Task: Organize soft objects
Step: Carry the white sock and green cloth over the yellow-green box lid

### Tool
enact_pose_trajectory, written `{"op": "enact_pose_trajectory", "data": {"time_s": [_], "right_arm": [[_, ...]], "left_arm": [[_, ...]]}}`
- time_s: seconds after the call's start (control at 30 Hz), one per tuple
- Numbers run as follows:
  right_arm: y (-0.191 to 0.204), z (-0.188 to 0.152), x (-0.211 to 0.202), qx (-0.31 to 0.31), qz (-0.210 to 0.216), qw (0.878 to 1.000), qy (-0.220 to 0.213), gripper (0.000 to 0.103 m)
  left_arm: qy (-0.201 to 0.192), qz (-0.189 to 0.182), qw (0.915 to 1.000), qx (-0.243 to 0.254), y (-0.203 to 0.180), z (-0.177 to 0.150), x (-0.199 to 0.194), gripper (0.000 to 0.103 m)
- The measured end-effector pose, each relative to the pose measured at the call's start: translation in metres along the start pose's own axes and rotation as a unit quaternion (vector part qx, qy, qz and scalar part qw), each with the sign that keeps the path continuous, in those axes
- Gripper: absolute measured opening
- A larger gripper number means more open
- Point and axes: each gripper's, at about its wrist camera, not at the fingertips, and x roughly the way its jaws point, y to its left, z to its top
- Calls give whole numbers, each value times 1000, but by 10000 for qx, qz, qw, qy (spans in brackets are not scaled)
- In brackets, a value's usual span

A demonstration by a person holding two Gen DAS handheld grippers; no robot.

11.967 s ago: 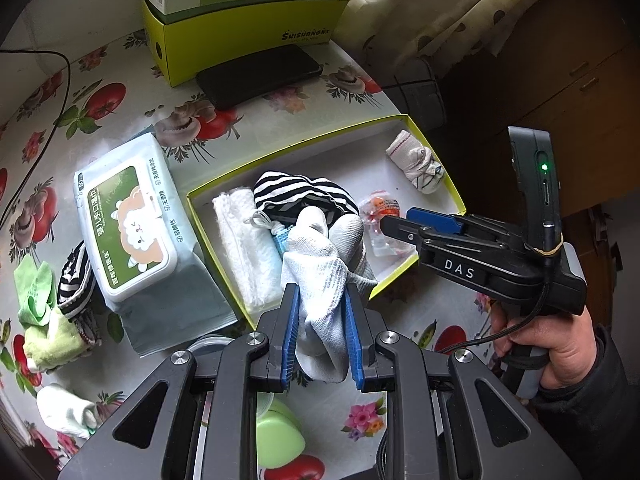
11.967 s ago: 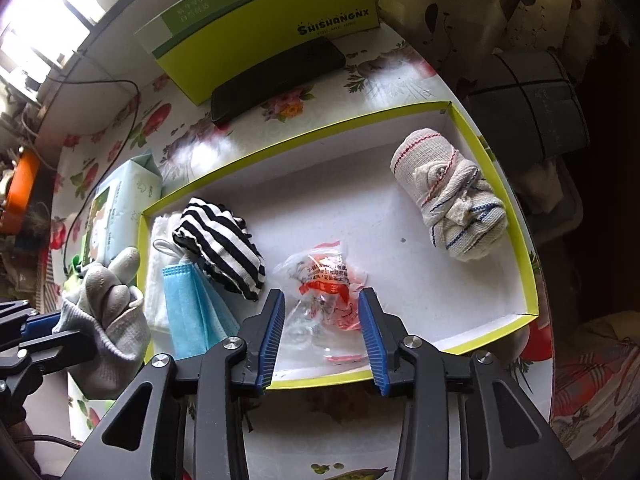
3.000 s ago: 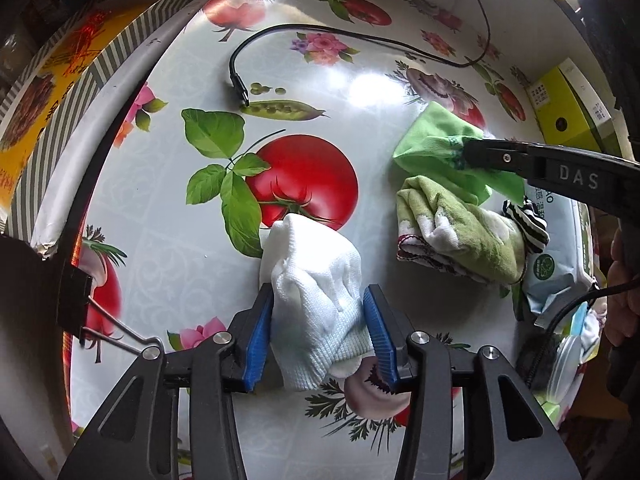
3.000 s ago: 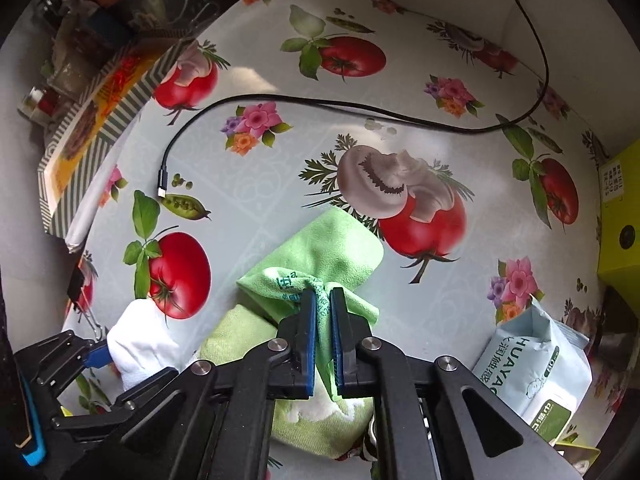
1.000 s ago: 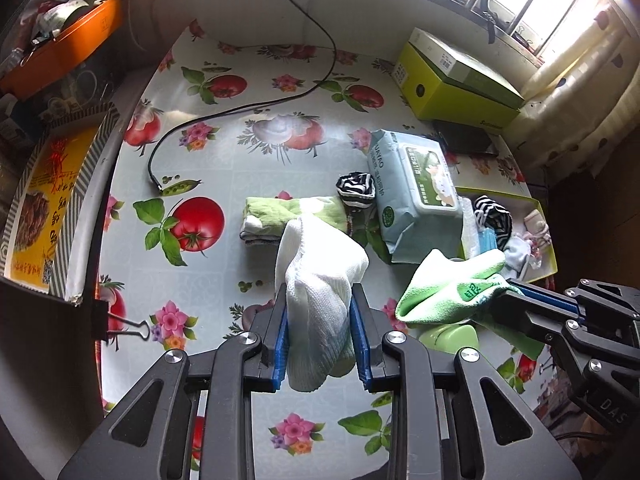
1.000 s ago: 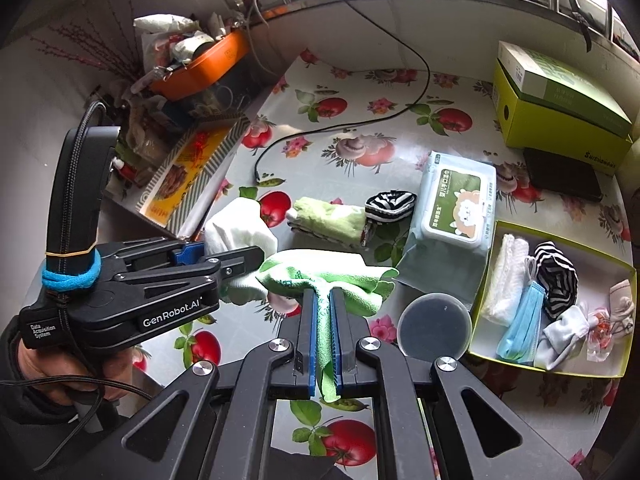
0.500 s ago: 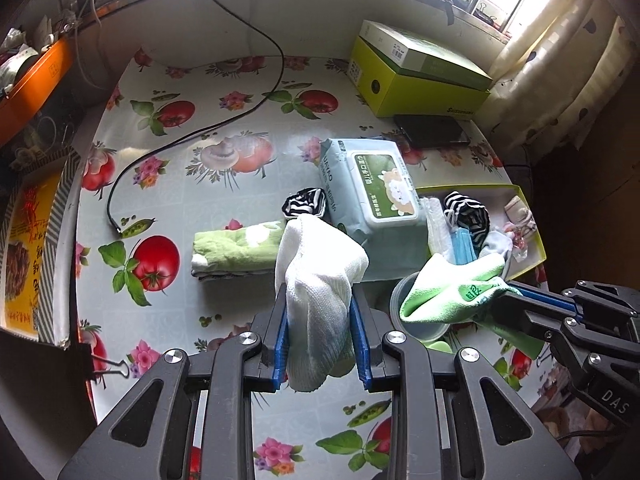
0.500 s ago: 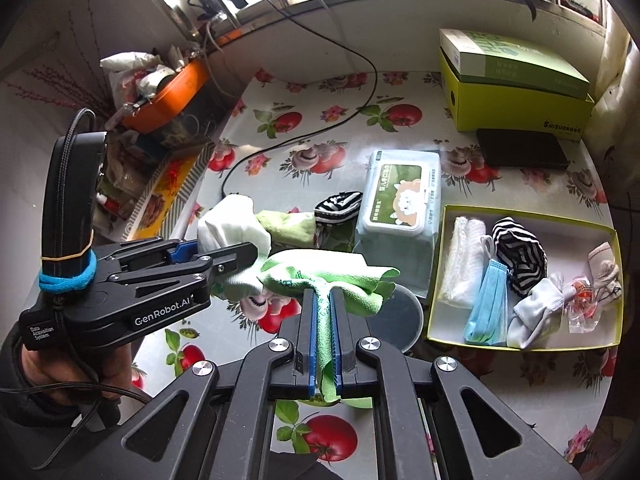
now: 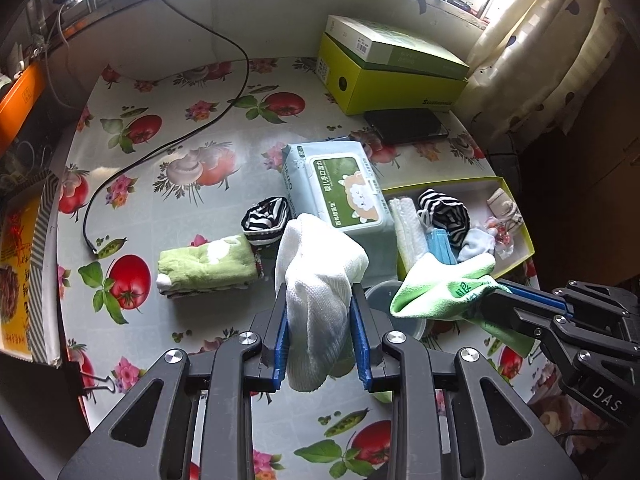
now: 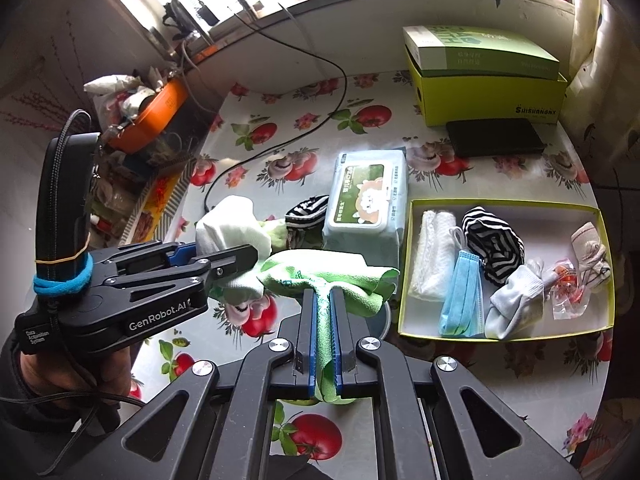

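Carrying both cloths to the yellow-rimmed box (image 10: pixel 505 336): the white cloth (image 9: pixel 318 280) hangs clamped in the left gripper (image 9: pixel 320 344) jaws, the green cloth (image 10: pixel 320 276) is pinched in the fully closed right gripper (image 10: pixel 325 344) jaws. Both hang above the desk (image 9: pixel 192 208), left of the box, near the wipes pack (image 10: pixel 366 208). Clear the box wall before releasing; place each into the bare floor space.

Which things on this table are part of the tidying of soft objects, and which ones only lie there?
Part of the job:
white cloth in the left gripper
green cloth in the right gripper
yellow-edged tray with soft items
folded green towel
striped sock

Only lying there:
wipes pack
black cable
green box
black phone
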Motion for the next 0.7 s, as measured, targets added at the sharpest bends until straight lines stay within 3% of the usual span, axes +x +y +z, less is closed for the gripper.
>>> {"op": "enact_pose_trajectory", "data": {"time_s": [0.7], "right_arm": [[-100,-9,-19,1004,-474,9936,-219,6]], "left_arm": [[255,-388,9956,814,-85,41,48,28]]}}
